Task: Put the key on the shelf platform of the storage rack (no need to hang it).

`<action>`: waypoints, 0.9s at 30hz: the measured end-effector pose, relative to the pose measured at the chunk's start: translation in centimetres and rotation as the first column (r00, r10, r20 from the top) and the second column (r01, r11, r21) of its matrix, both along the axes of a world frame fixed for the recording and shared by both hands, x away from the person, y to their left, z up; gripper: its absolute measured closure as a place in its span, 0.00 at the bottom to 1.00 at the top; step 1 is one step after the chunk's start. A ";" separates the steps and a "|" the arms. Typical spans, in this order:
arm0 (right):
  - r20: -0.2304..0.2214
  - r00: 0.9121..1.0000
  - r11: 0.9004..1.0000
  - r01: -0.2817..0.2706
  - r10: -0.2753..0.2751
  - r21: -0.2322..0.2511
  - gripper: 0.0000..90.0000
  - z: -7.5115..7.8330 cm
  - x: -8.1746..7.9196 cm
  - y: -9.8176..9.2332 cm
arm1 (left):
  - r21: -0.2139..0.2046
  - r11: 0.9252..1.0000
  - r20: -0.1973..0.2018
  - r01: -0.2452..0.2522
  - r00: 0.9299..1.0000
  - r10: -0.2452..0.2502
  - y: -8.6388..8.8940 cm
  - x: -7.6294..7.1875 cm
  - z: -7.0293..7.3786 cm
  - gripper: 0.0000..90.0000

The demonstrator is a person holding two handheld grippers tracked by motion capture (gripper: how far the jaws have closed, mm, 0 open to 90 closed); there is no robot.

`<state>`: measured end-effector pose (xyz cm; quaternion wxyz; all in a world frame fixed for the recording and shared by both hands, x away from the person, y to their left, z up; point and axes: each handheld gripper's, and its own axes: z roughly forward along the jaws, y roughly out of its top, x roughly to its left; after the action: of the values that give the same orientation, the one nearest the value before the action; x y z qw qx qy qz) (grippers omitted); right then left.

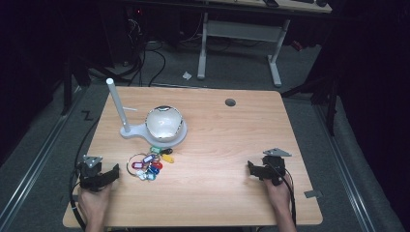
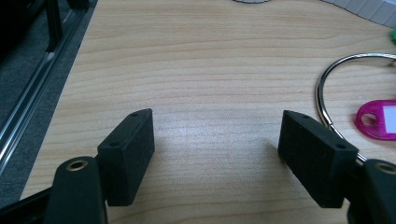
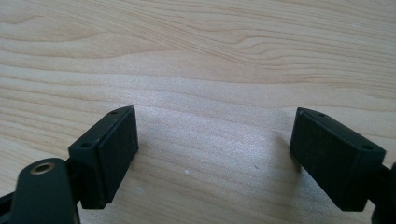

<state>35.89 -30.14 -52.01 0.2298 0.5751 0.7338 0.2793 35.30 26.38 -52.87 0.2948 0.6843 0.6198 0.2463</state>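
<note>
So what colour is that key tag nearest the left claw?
Pink key tag, clearest in the left gripper view.

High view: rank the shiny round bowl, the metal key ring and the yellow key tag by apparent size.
1. Shiny round bowl, clearly largest.
2. Metal key ring.
3. Yellow key tag, smallest.

The person's left hand comes in from the bottom edge at the left and holds the left gripper low and level, its jaws spread wide with nothing between them. The right hand comes in at the bottom right and holds the right gripper at much the same height, well apart from the other. Its jaws also stand wide apart and bare, and both grippers point inward.
</note>
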 end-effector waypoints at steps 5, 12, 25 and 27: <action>0.000 1.000 1.000 0.000 0.000 0.000 0.17 0.0 0.0 0.0 | -0.003 1.000 -0.003 0.016 1.000 -0.016 0.0 0.1 0.0 0.28; 0.000 1.000 1.000 0.000 0.000 0.000 0.17 0.0 0.0 0.0 | -0.026 0.999 0.000 0.019 1.000 -0.019 0.3 0.0 0.0 0.28; 0.000 1.000 1.000 0.000 0.000 0.000 0.17 0.0 0.0 0.0 | -0.059 0.997 0.022 0.048 0.999 -0.047 0.1 -0.8 0.8 0.29; 0.000 1.000 1.000 0.000 0.000 0.000 0.17 0.0 0.0 0.0 | -0.063 0.997 0.025 0.052 0.998 -0.050 0.0 -0.9 0.9 0.29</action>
<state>35.89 -30.15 -52.01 0.2298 0.5750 0.7339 0.2792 34.43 26.42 -51.94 0.3300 0.6872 0.6062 0.2267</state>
